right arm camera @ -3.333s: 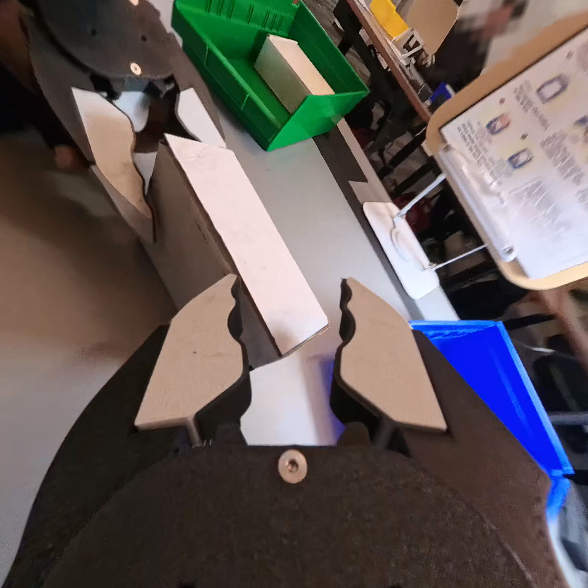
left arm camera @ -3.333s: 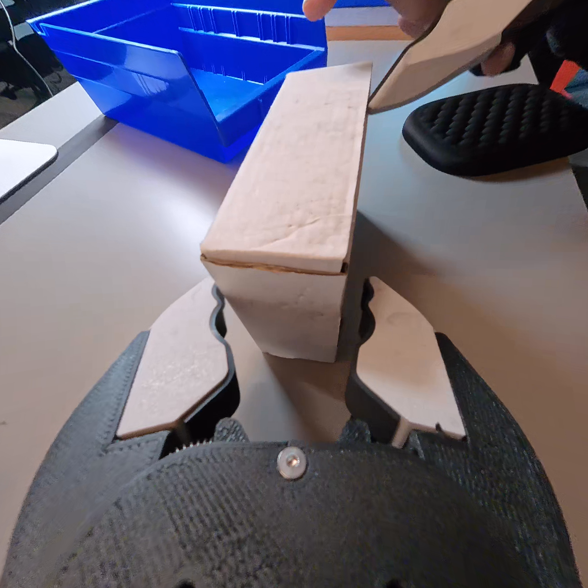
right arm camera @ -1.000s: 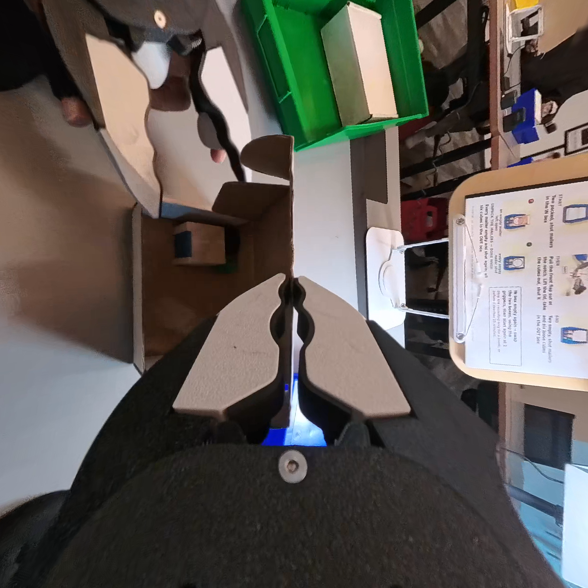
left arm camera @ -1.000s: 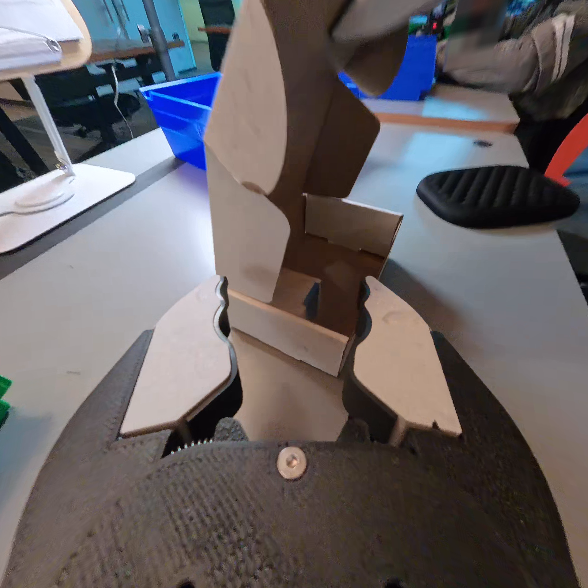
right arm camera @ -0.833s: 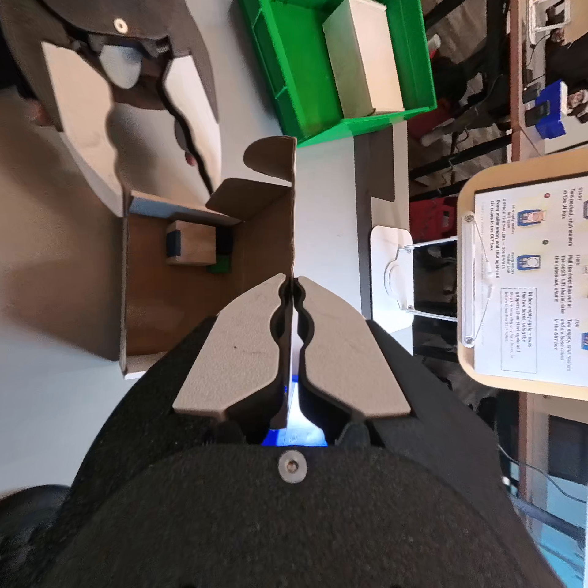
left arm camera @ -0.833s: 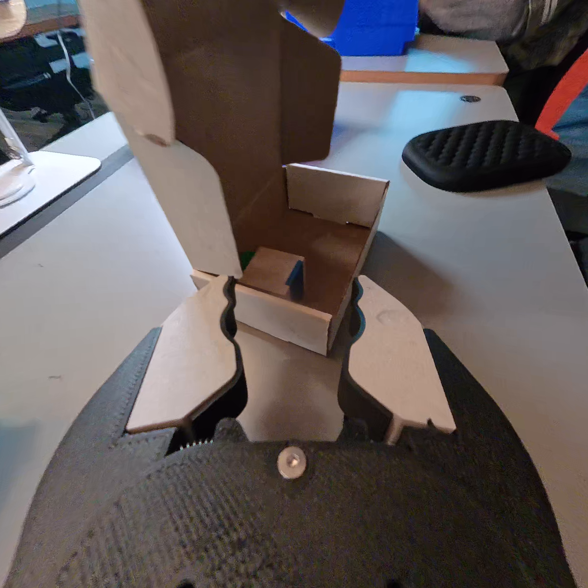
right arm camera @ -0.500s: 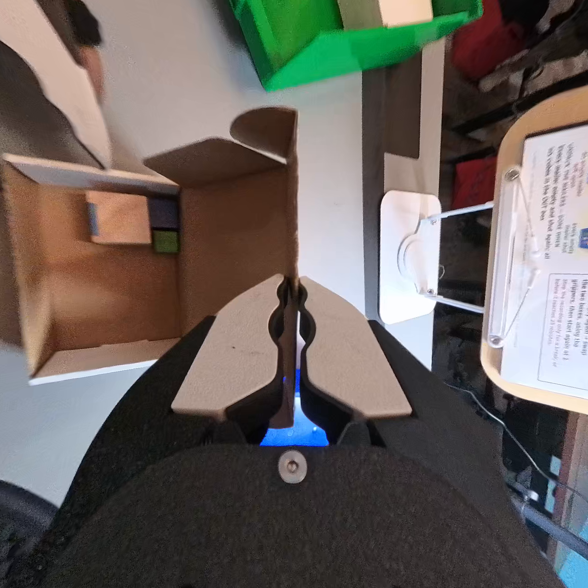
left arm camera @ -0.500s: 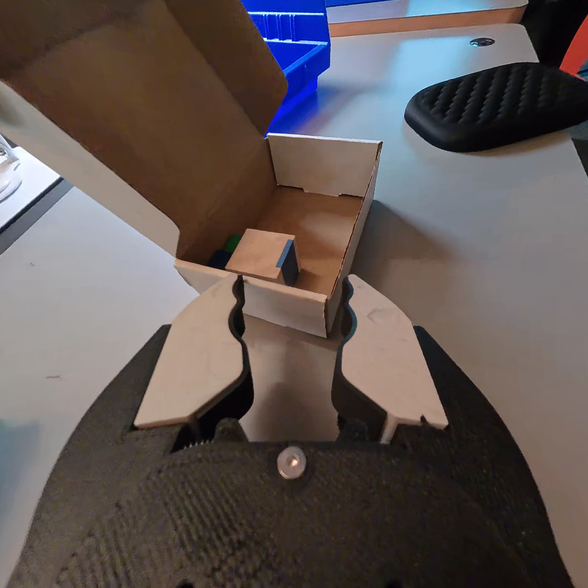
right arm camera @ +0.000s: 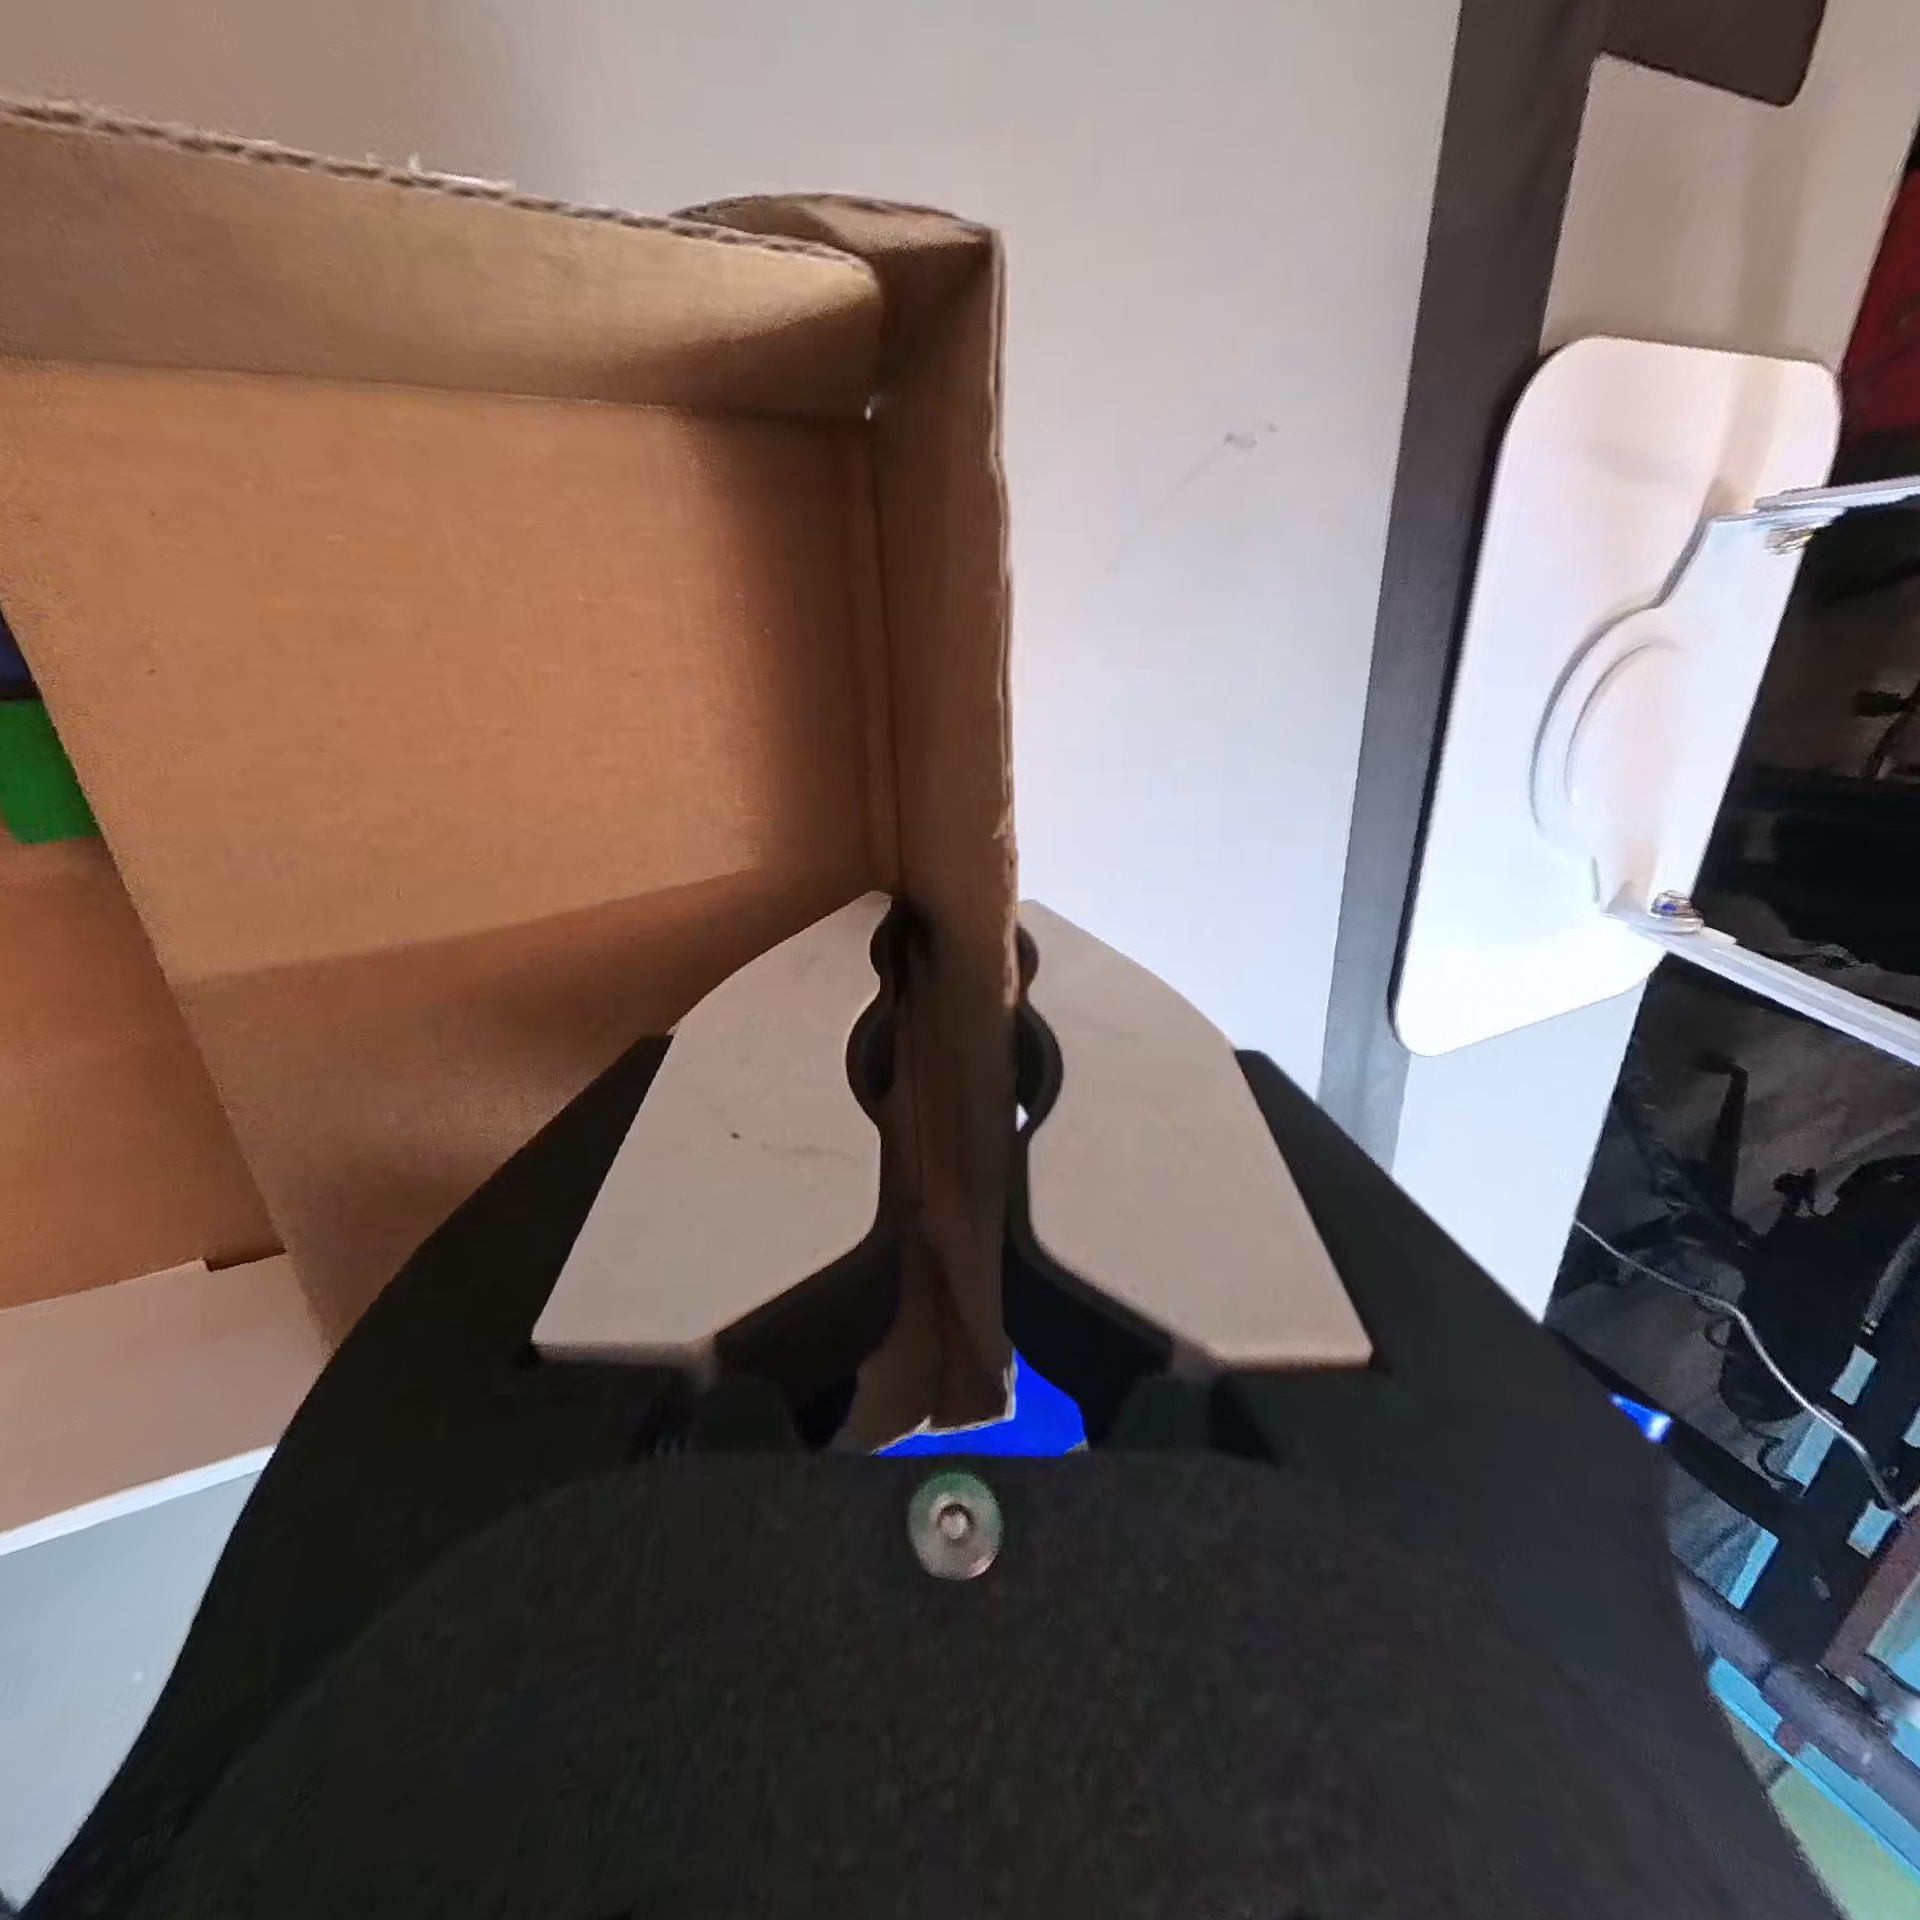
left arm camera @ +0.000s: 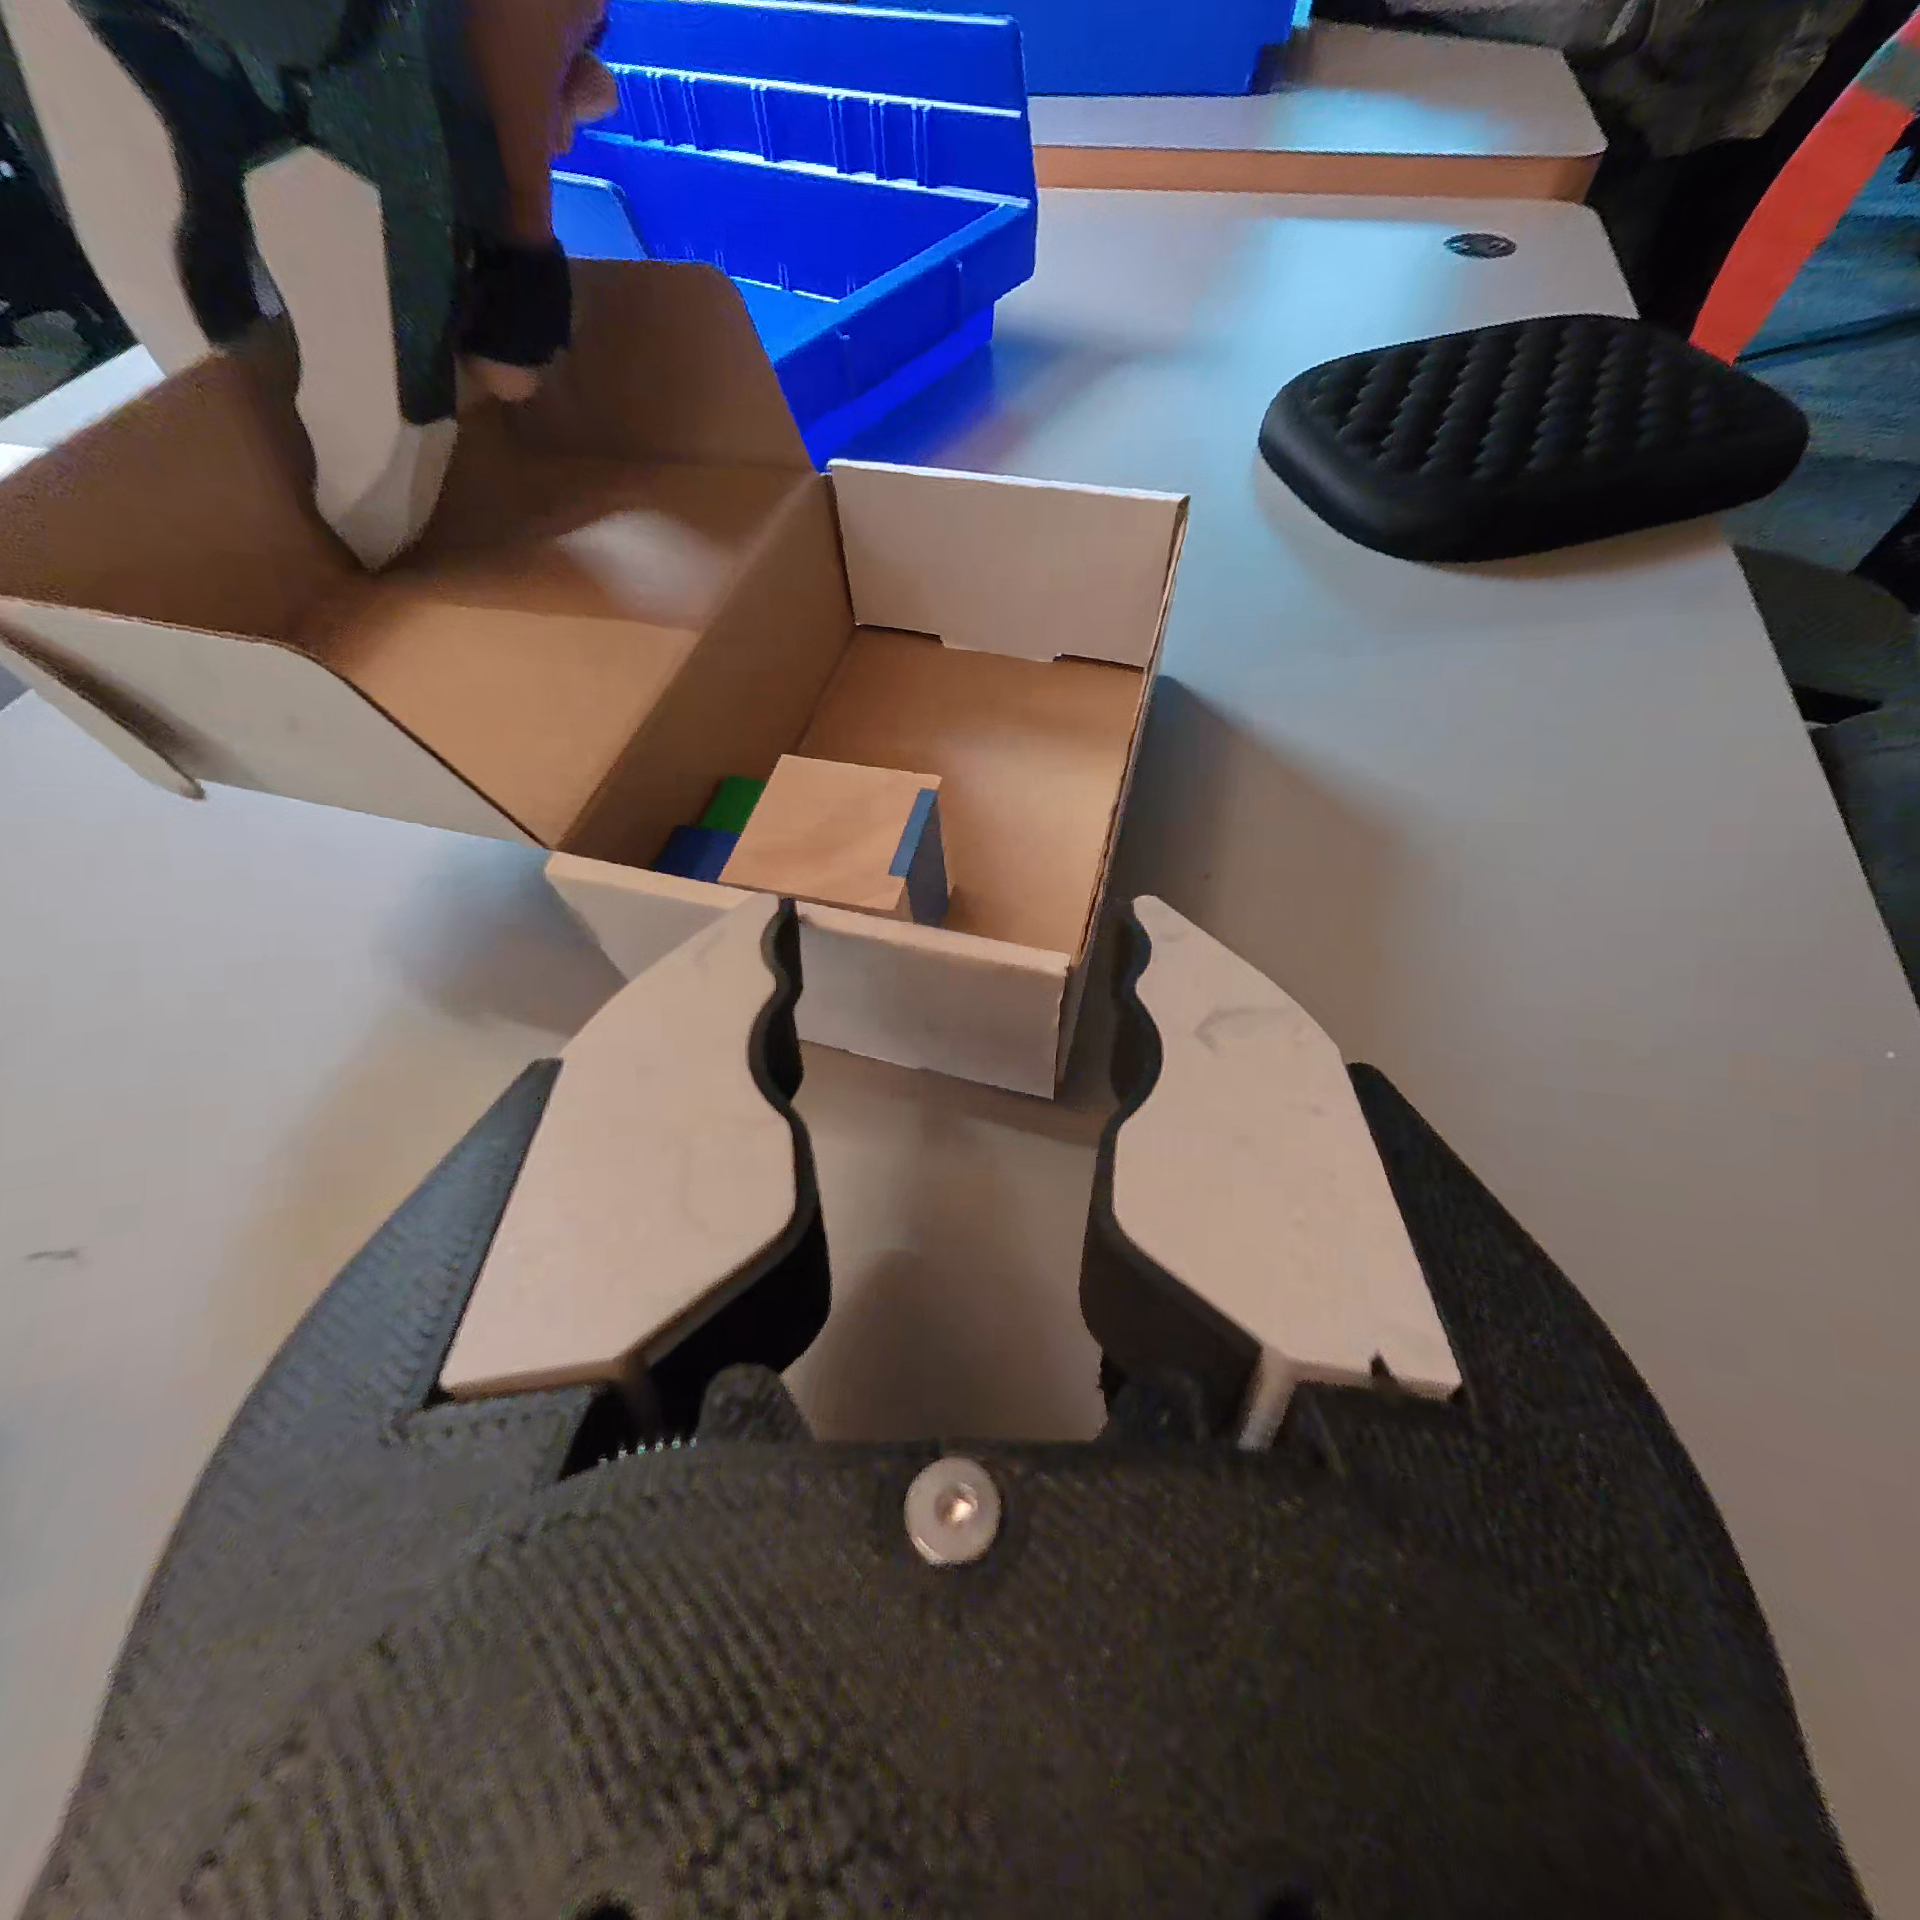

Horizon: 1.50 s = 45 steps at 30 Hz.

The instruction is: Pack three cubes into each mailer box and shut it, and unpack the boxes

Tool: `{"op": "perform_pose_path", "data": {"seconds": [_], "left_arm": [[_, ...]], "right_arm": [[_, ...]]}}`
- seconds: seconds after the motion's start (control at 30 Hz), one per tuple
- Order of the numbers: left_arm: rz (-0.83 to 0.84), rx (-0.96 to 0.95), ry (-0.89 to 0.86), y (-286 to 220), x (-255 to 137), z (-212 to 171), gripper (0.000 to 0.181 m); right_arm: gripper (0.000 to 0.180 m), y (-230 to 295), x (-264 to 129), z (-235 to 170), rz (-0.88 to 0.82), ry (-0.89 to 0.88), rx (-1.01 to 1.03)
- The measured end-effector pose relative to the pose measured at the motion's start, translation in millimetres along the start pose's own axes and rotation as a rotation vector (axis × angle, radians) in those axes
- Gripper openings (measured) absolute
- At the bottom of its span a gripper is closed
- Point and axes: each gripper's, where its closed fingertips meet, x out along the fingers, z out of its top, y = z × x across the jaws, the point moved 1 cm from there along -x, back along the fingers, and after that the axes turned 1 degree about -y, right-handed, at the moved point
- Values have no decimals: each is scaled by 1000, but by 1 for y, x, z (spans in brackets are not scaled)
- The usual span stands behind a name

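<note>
The left tool (left arm camera: 951,935) is spread, its tips straddling the near end wall of the box (left arm camera: 935,992), which rests on the worktop (left arm camera: 1455,935). Whether the tips touch the wall cannot be told. The box's long axis runs straight away from this tool.

Inside, against the near wall, sits a wood cube (left arm camera: 831,836) with one blue side face. A blue cube (left arm camera: 694,852) and a green cube (left arm camera: 736,802) lie just beside it on its left, partly hidden behind it. The far part of the box floor is bare.

The lid (left arm camera: 520,644) is folded out to the left and lies nearly flat. The right tool (left arm camera: 374,488) is pressed together on the lid's front flap (right arm camera: 951,727), pinching the cardboard edge-on.

Beyond the box stand a blue bin (left arm camera: 831,208) and a black pad (left arm camera: 1527,436).

Judgement: the box is open and unpacking comes next. The cubes lie directly ahead of and below the left tool, which is the nearer and the free one. It would need to lift over the near wall and descend onto the wood cube first.
</note>
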Motion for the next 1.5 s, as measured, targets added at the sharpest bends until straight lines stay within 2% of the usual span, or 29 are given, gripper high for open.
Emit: {"op": "perform_pose_path", "data": {"seconds": [0.13,0.33,0.47,0.53,0.67,0.87,0.97,1.03,1.07,1.23,1.37,1.5], "left_arm": [[-16,7,1,-4,0,1,59],[18,18,2,-1,-1,3,67],[88,-4,6,2,-6,9,71],[110,-27,3,0,-8,12,73],[155,-70,-14,-4,-13,16,73],[209,-91,3,-5,-16,10,69],[217,-98,19,-5,-16,5,68],[225,-93,19,-5,-17,5,68],[227,-90,20,-5,-17,5,68],[233,-85,32,-4,-16,4,68],[236,-85,36,-4,-16,3,67],[247,-100,46,-1,-16,1,65]], "right_arm": [[24,-6,-37,16,-34,-140,46],[40,8,-132,37,-96,-399,74],[43,54,-168,44,16,-516,78],[46,83,-164,44,99,-498,52],[49,128,-129,44,255,-392,10],[55,150,-51,44,303,-199,-14],[58,157,-30,45,308,-139,-62],[51,159,-25,48,304,-134,-77],[43,157,-24,49,289,-134,-91],[43,162,-42,52,336,-188,-120],[43,145,-83,49,322,-282,-85],[43,103,-132,22,257,-351,-14]]}}
